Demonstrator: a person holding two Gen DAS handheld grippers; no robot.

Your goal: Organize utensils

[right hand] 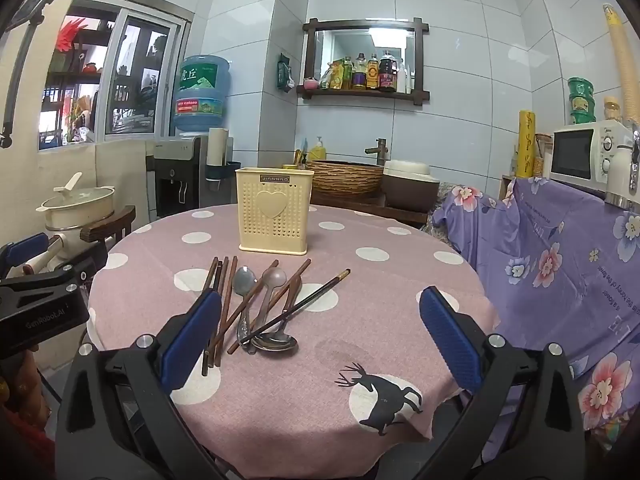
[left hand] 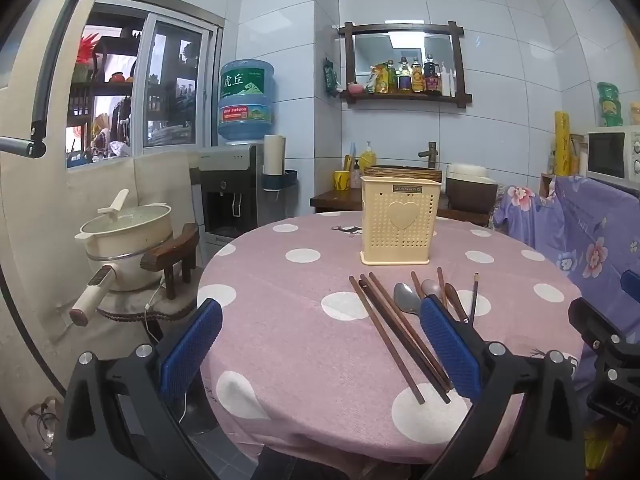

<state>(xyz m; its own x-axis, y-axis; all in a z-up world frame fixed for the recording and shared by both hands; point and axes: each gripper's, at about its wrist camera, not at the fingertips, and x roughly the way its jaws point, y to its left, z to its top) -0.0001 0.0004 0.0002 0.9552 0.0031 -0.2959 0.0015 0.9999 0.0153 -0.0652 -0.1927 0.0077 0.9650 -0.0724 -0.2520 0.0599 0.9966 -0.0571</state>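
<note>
Several utensils are lying loose on the worktop (right hand: 400, 280) in front of the cream holder (right hand: 273, 210): brown chopsticks (right hand: 224, 300), metal spoons (right hand: 276, 342), one black chopstick (right hand: 298, 306) crossing on top. Long axes are running mostly toward the holder, handles fanning near the front edge. Pile is sitting left of centre between the right gripper (right hand: 320, 344) fingers, closer to the left finger (right hand: 192, 336); jaws spread wide, holding nothing. Left gripper (left hand: 320, 348) is also spread and empty, chopsticks (left hand: 400, 336) lying just inside its right finger (left hand: 450, 344). Either arm looks about equally near. Nothing is blocking the holder; crossed pieces are likely complicating a single pick.
</note>
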